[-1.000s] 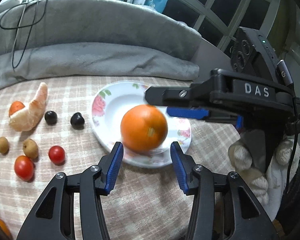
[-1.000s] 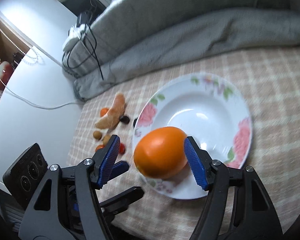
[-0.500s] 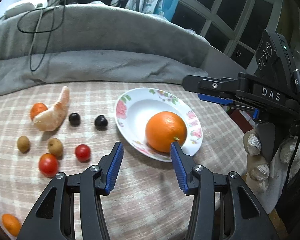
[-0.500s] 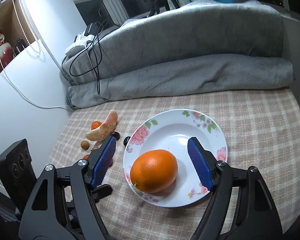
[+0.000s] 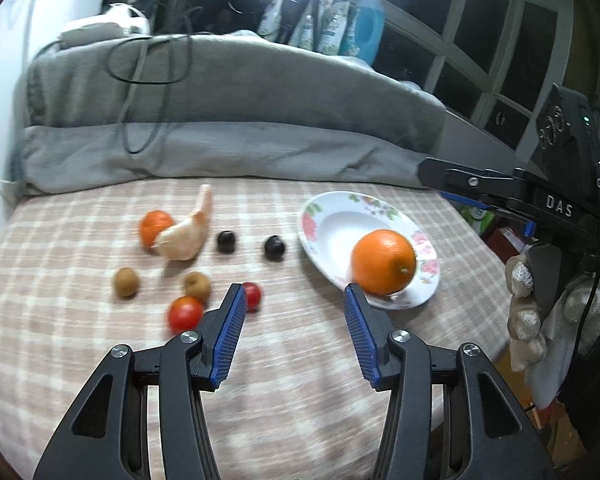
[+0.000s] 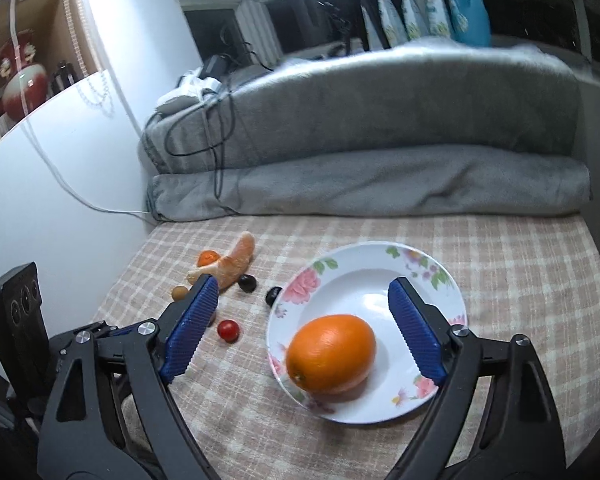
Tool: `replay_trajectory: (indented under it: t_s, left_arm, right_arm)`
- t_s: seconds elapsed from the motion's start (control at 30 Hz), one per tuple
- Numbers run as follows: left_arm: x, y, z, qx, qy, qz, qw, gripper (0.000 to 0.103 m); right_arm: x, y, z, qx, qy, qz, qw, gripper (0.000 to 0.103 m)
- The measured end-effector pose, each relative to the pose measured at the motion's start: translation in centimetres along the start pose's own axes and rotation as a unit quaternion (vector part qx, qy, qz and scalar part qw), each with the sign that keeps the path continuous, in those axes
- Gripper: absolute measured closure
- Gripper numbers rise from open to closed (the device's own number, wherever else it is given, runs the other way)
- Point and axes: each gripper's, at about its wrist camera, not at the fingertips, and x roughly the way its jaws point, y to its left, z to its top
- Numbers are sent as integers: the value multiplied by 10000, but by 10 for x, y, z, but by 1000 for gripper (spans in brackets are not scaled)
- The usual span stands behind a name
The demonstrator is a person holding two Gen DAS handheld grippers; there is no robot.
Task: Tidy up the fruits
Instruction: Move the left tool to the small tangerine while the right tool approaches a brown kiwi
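I have the orange [image 6: 331, 354] sitting in the floral plate [image 6: 439, 276], at its 7 o'clock rim, so one fruit is placed and the small ones wait. My right tool [image 6: 300, 332] hangs above the plate with jaws wide apart, gripping nothing; my left tool [image 5: 294, 332] is likewise spread and empty. Next I judge a pick from the cluster at 9 o'clock of the plate: the cherry tomato [image 5: 253, 295] beside my left tool looks easiest, though it may roll on the checked cloth [image 5: 60, 320].
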Motion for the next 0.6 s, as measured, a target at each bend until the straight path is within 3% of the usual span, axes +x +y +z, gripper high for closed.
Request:
replay_trajectory:
  t_s: [0.33,0.6]
  left_arm:
    - [-31,39,-19,-225,-73,700,9973,46]
    - [-50,66,-38,-495,-12,967,9941,46]
  right_arm:
    - [15,30,1,-501,197,101,9985,13]
    - [36,51,0,-680,456,413,9958,14]
